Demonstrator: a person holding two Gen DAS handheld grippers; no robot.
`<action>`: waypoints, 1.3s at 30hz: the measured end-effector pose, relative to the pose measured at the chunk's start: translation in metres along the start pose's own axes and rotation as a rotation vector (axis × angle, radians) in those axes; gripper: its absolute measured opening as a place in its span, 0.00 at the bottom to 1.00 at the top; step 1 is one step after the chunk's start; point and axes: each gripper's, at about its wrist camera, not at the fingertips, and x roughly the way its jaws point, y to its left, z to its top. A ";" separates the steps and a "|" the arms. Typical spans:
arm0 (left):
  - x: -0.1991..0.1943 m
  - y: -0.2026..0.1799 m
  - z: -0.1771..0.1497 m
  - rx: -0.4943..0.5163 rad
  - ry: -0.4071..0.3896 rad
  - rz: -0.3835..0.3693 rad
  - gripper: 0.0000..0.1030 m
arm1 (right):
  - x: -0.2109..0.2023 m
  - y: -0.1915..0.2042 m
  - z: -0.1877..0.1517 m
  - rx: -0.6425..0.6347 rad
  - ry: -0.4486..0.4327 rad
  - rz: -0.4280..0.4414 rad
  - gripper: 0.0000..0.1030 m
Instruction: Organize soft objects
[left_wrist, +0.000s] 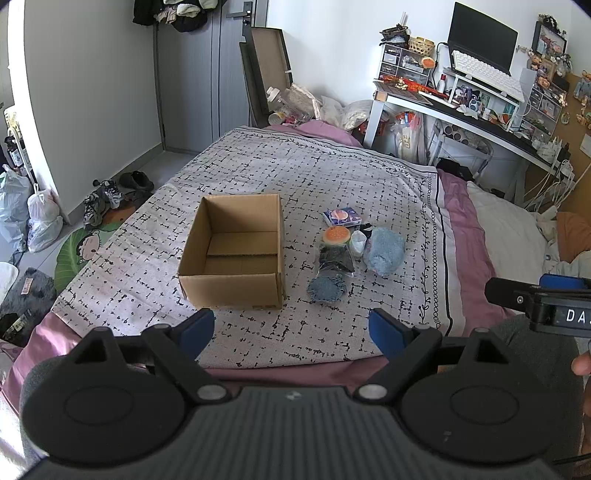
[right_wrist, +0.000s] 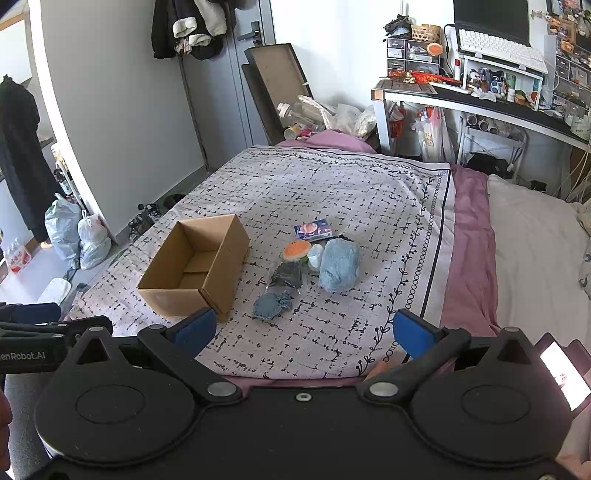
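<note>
A: Left wrist view first. What sits on the bed?

B: An open brown cardboard box (left_wrist: 232, 254), empty inside, stands on the white bedspread with black dashes (left_wrist: 258, 166). Just to its right lies a small cluster of soft things: a light blue fluffy plush (left_wrist: 384, 251), an orange and white bun-shaped squishy toy (left_wrist: 336, 236), a dark grey fuzzy item in clear wrap (left_wrist: 335, 260), a blue-grey knitted piece (left_wrist: 327, 288) nearest the camera, a small white wrapped item (left_wrist: 357, 242), and a flat blue printed packet (left_wrist: 341, 216) at the far end.

A: Any of them in the box?

B: None. All lie on the bedspread beside it, some touching one another.

A: And the left gripper (left_wrist: 291, 330)?

B: Its blue-padded jaws stand spread wide with nothing between them, hanging over the near edge of the bed, well short of the box and cluster.

A: The right wrist view?

B: The right gripper (right_wrist: 303, 330) looks the same: jaws wide apart, empty, above the near edge. From here the box (right_wrist: 195, 269) lies left and the plush (right_wrist: 340, 267) right of centre, with the squishy toy (right_wrist: 297, 250) and the knitted piece (right_wrist: 271, 304) between. A lit phone screen (right_wrist: 565, 373) shows at the lower right.
</note>
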 end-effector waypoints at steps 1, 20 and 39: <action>0.000 0.000 0.000 0.000 -0.001 0.000 0.87 | 0.000 0.000 0.000 0.000 0.000 0.000 1.00; -0.003 -0.001 0.001 -0.003 -0.012 -0.001 0.87 | 0.003 0.001 -0.002 0.005 0.006 0.010 1.00; 0.032 -0.006 0.000 -0.022 0.014 -0.004 0.87 | 0.032 -0.012 -0.003 0.053 0.044 0.046 1.00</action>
